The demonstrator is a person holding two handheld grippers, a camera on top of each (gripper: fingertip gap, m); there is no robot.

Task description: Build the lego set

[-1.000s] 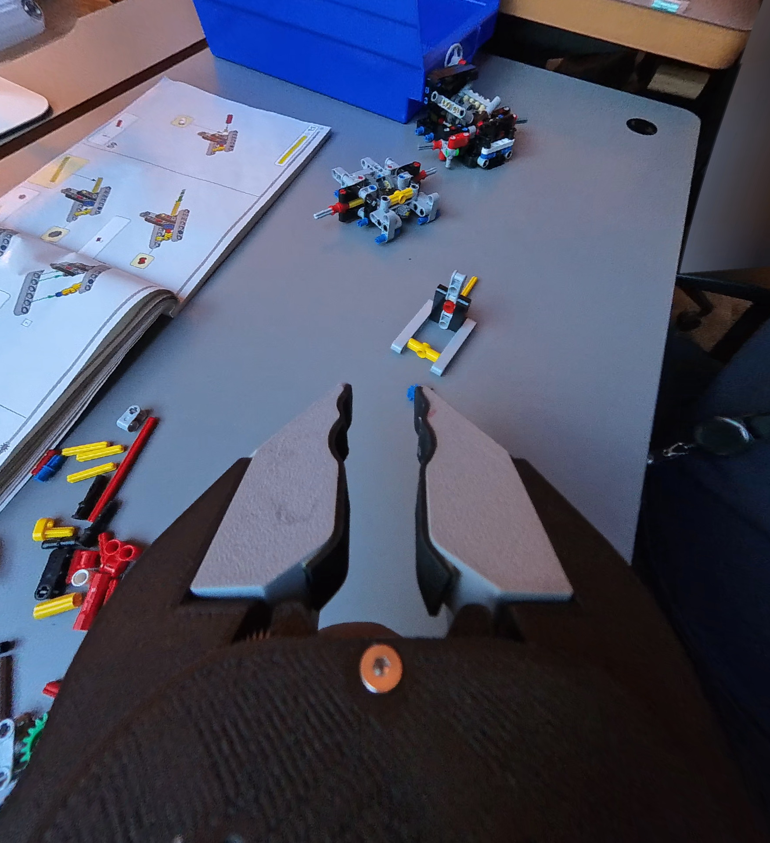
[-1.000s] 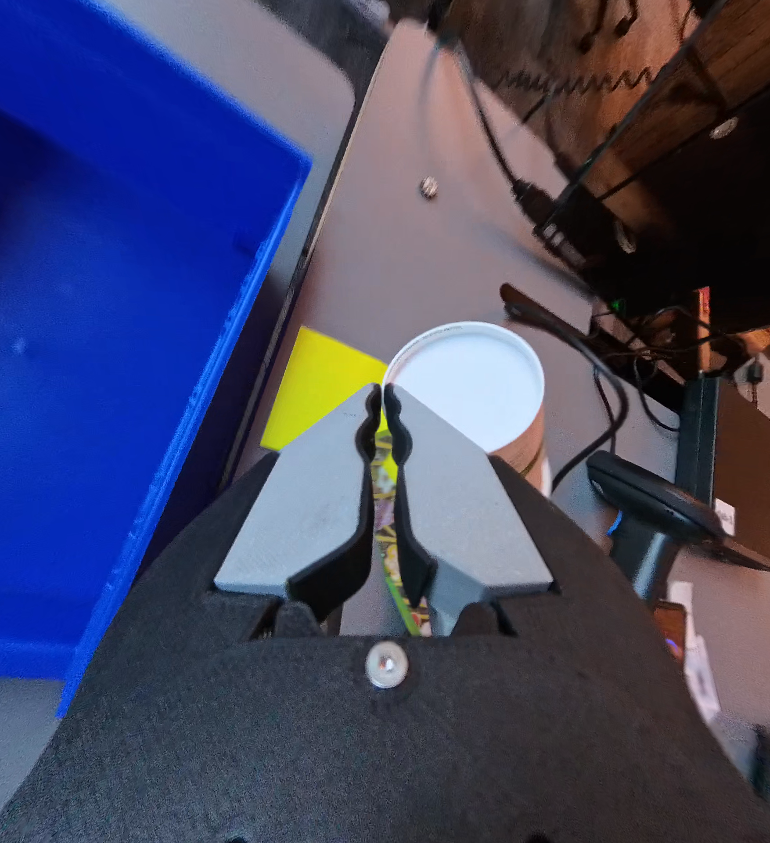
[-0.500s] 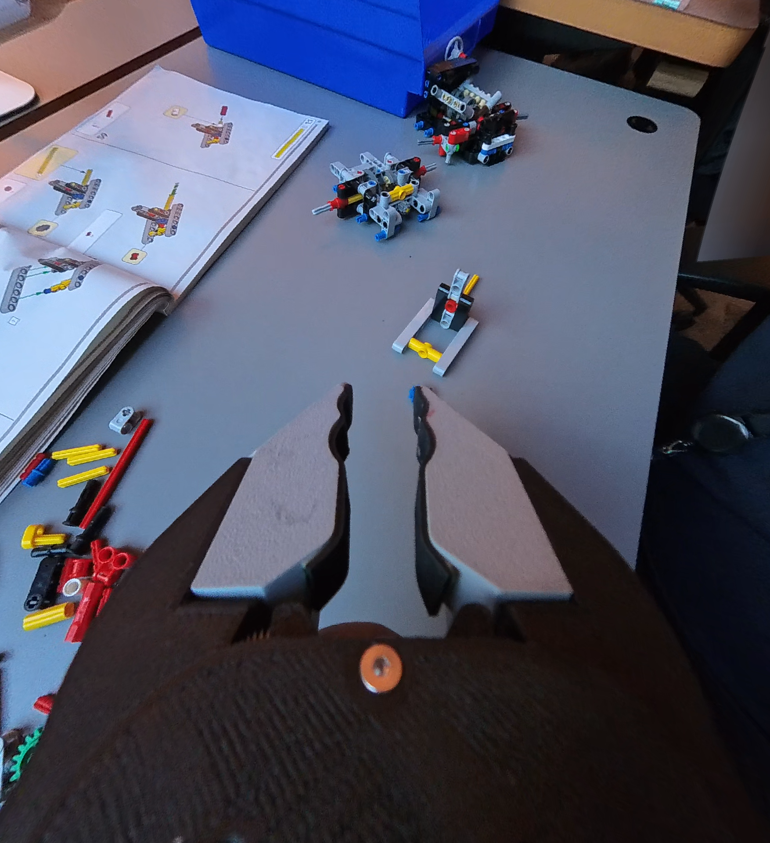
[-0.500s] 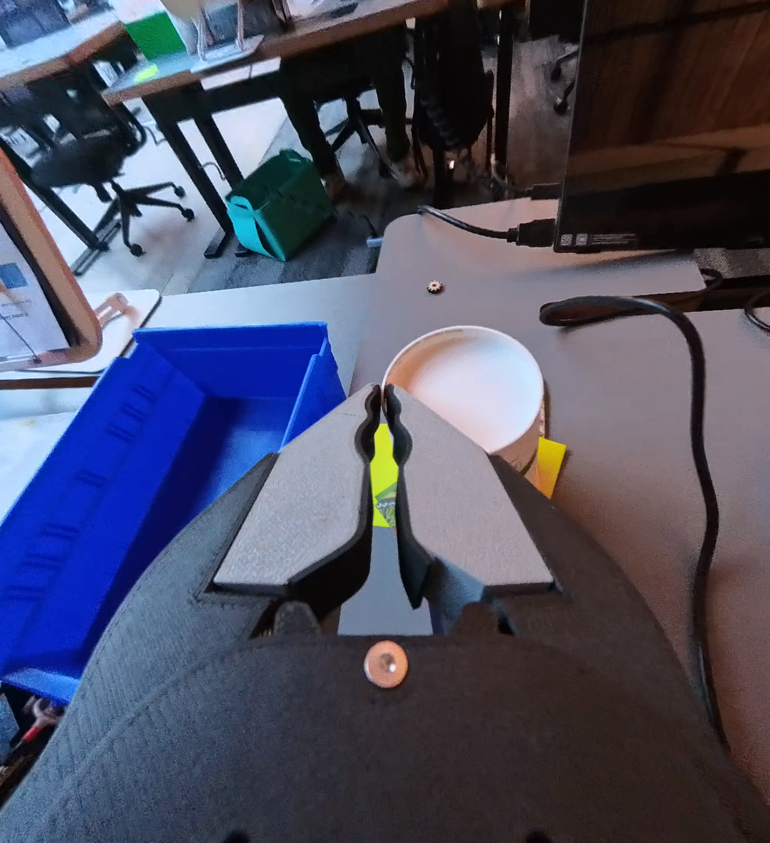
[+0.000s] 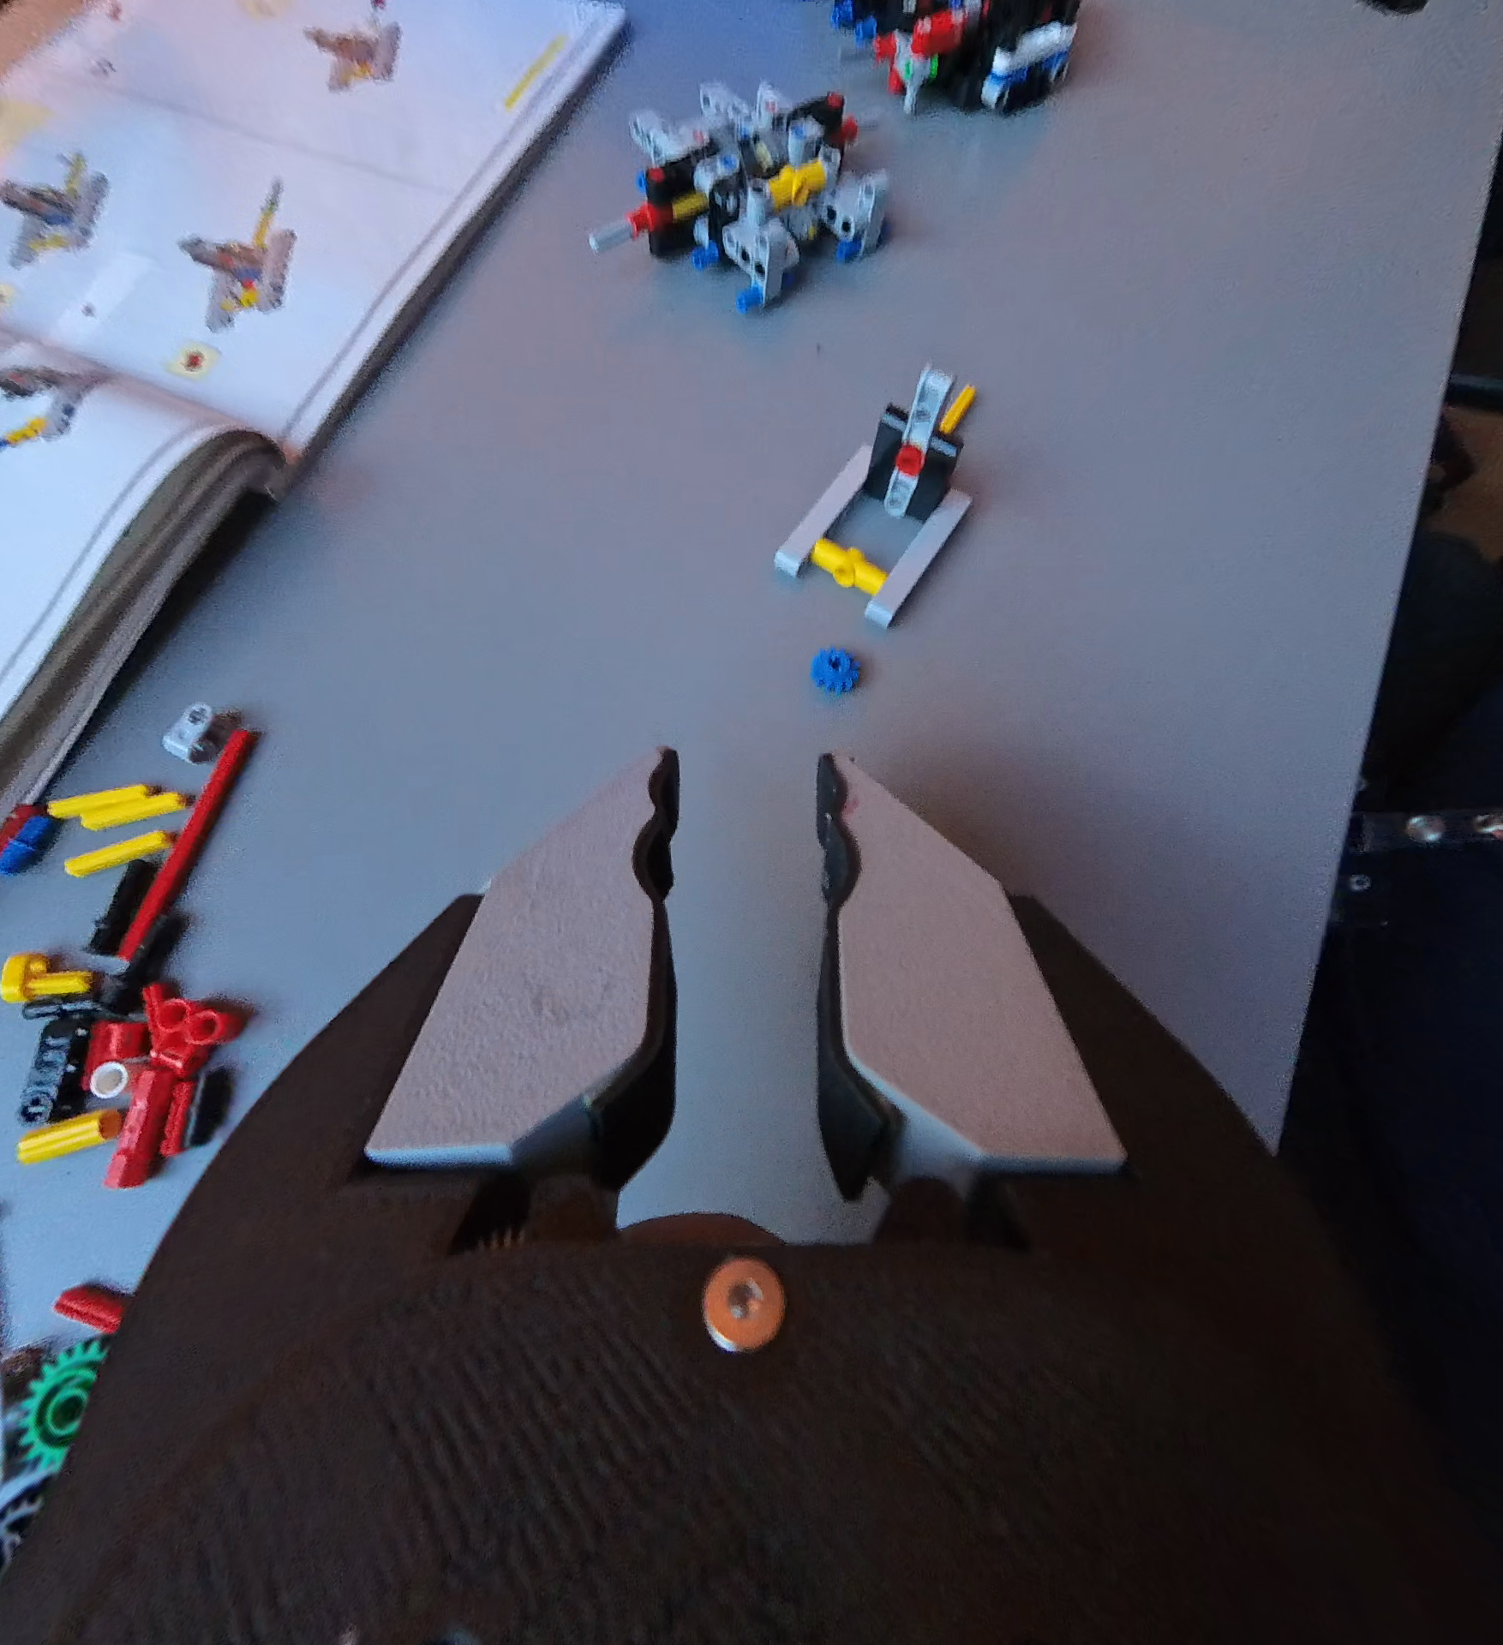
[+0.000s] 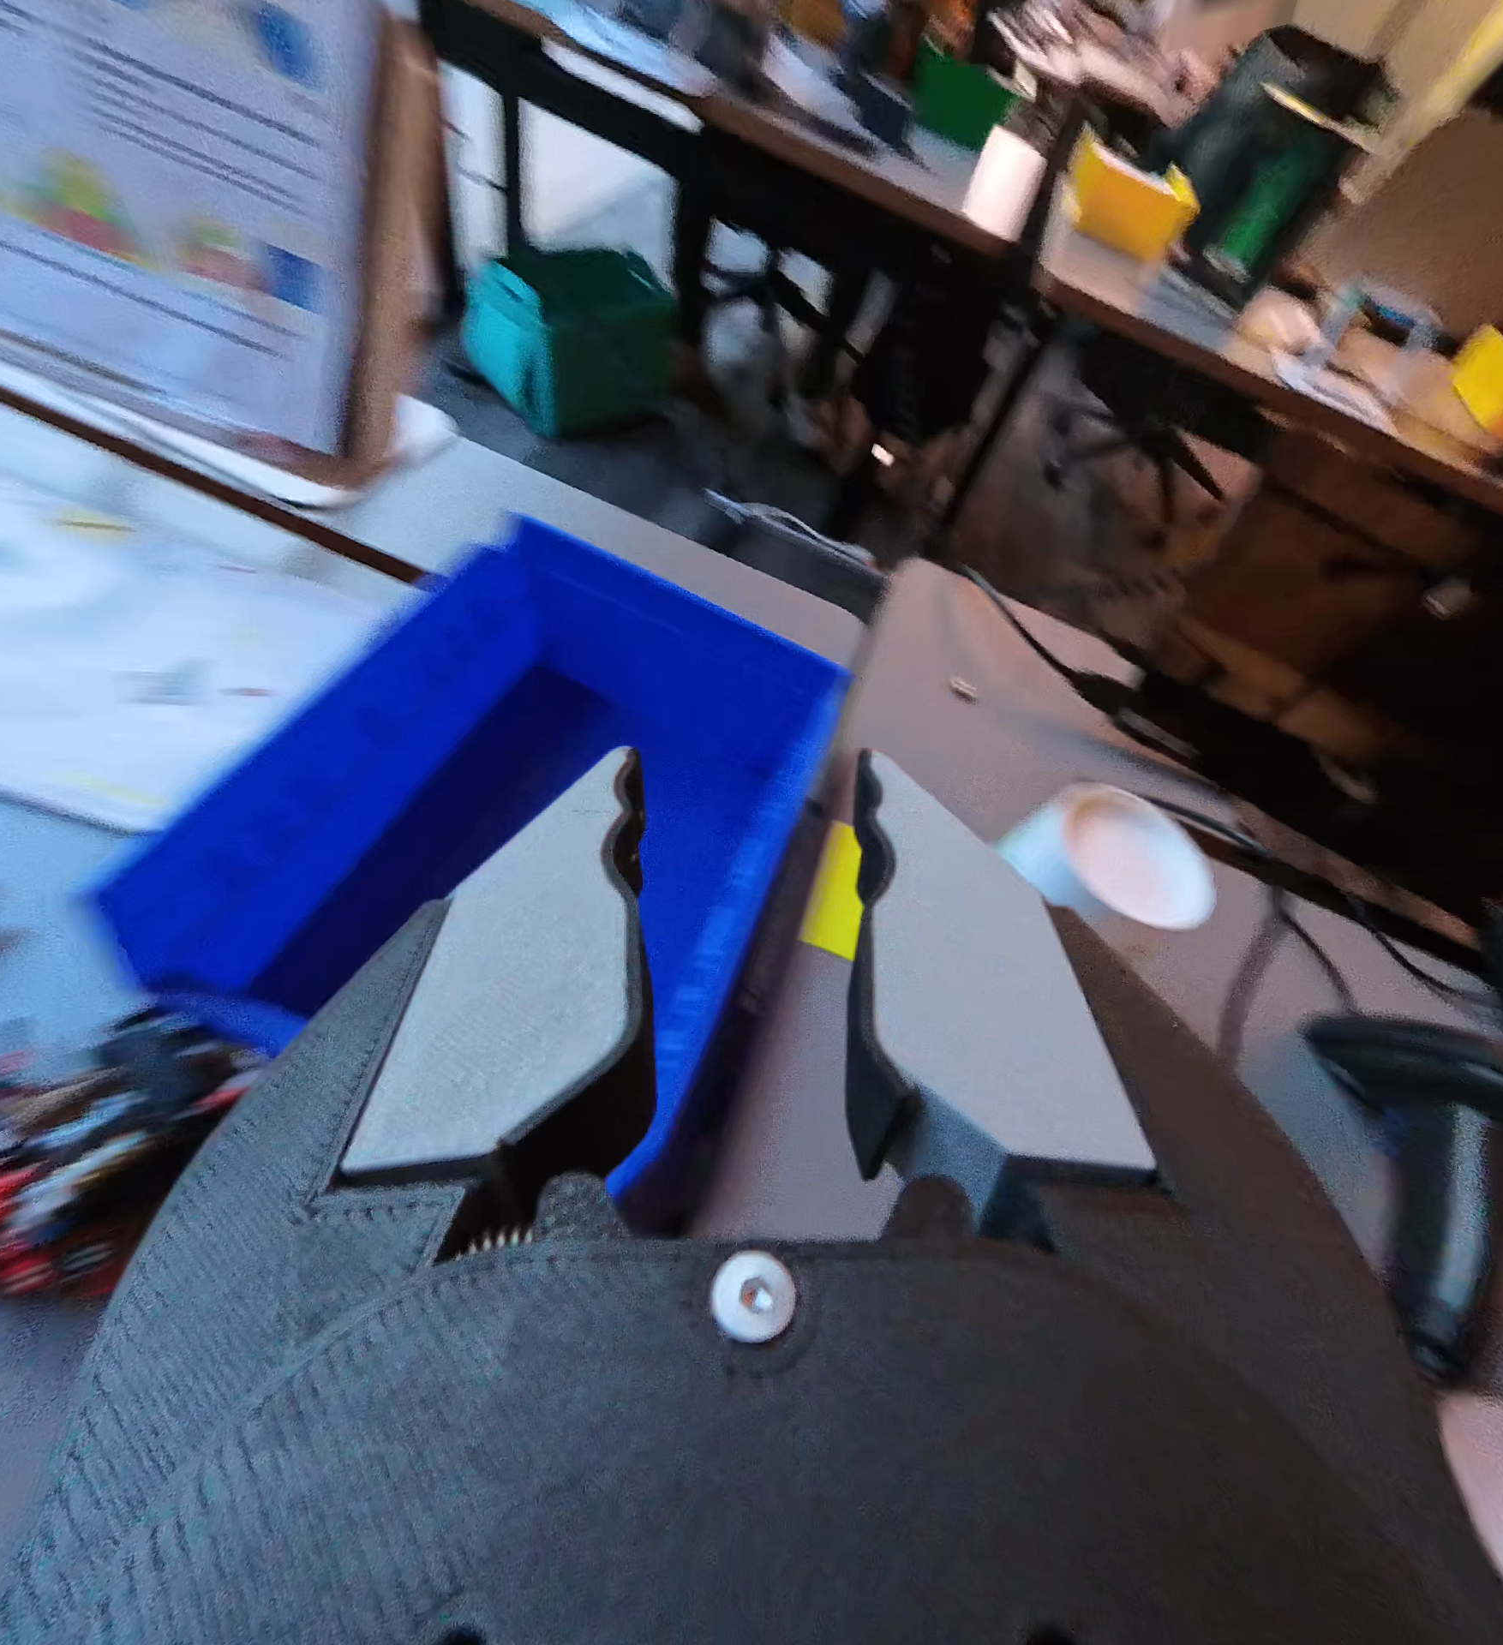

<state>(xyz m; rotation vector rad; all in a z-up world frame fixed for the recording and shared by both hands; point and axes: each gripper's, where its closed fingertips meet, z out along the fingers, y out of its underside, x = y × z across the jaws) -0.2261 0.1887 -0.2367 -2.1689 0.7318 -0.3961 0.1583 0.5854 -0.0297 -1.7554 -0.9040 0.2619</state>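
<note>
Across the grey desk (image 5: 1131, 294) lay brick assemblies; the left gripper (image 5: 746, 757) hung open and bare near a blue gear (image 5: 834, 669), the right gripper (image 6: 746, 757) gaped bare above a blue bin (image 6: 427, 757).

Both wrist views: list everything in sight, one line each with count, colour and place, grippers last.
Table: one, grey, under the parts.
Instruction booklet: one, white, open, far left.
Brick assemblies: three, grey, black, yellow, ahead.
Small gear: one, blue, on the table just beyond the fingertips.
Loose parts: a scatter, red, yellow, black, near left.
Bin: one, blue, open.
Cup: one, white, right of the bin.
Yellow sheet: one, beside the bin.
Left gripper: open, holding nothing.
Right gripper: open, holding nothing.
</note>
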